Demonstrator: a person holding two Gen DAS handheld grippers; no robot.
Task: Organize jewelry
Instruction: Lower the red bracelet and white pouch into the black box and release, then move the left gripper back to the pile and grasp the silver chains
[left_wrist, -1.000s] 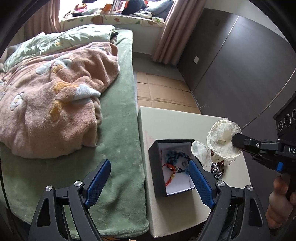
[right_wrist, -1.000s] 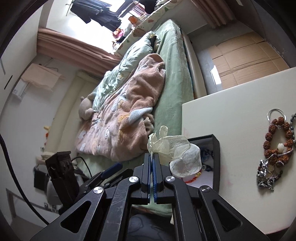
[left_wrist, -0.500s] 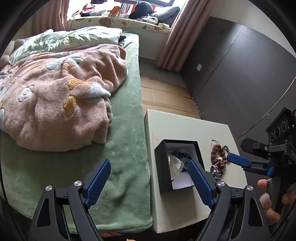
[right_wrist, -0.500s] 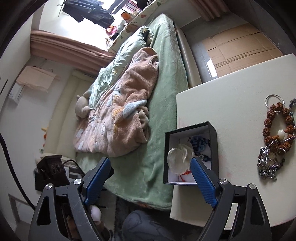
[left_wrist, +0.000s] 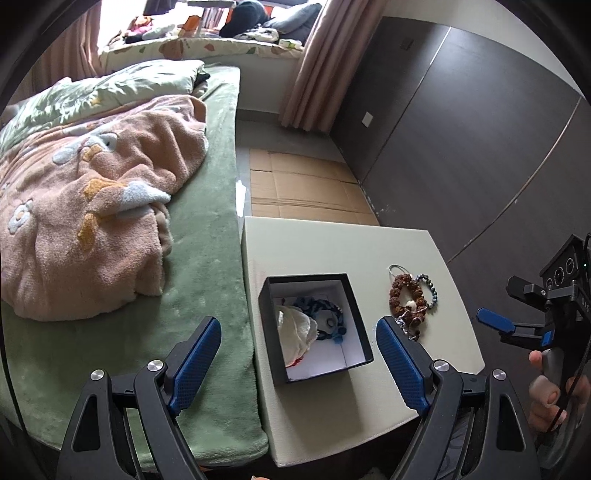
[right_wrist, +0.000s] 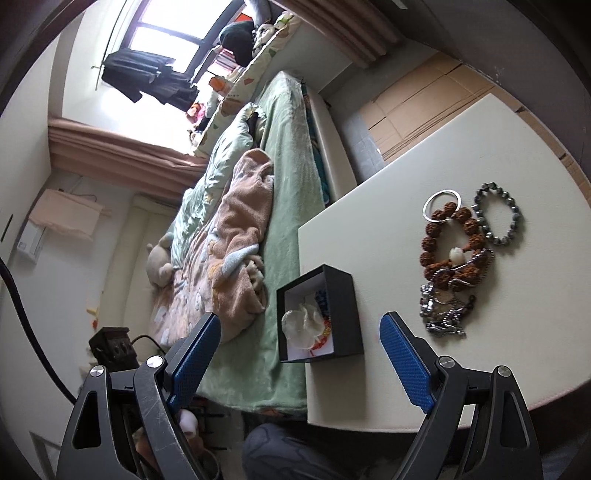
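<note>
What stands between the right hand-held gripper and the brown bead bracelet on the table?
Nothing visible. The right hand-held gripper is open above the table's near edge, and only bare tabletop lies before the brown bead bracelet. The black box sits to the left, off that path.

A bed with a green fleece cover (left_wrist: 207, 236) occupies the left side of the left wrist view. A crumpled pink blanket (left_wrist: 85, 218) with a pale floral pattern lies on it, and a green patterned quilt (left_wrist: 110, 88) lies beyond the blanket toward the window. A stuffed toy (right_wrist: 159, 258) rests at the bed's far side in the right wrist view. Pink curtains (left_wrist: 314, 62) hang beside a cluttered window ledge (left_wrist: 221, 37). Dark garments (right_wrist: 147, 77) hang in front of the window. Flattened cardboard (left_wrist: 303, 184) covers the floor between the bed and dark wall panels (left_wrist: 461, 129). A white wall plate (left_wrist: 367, 119) sits on one panel.
</note>
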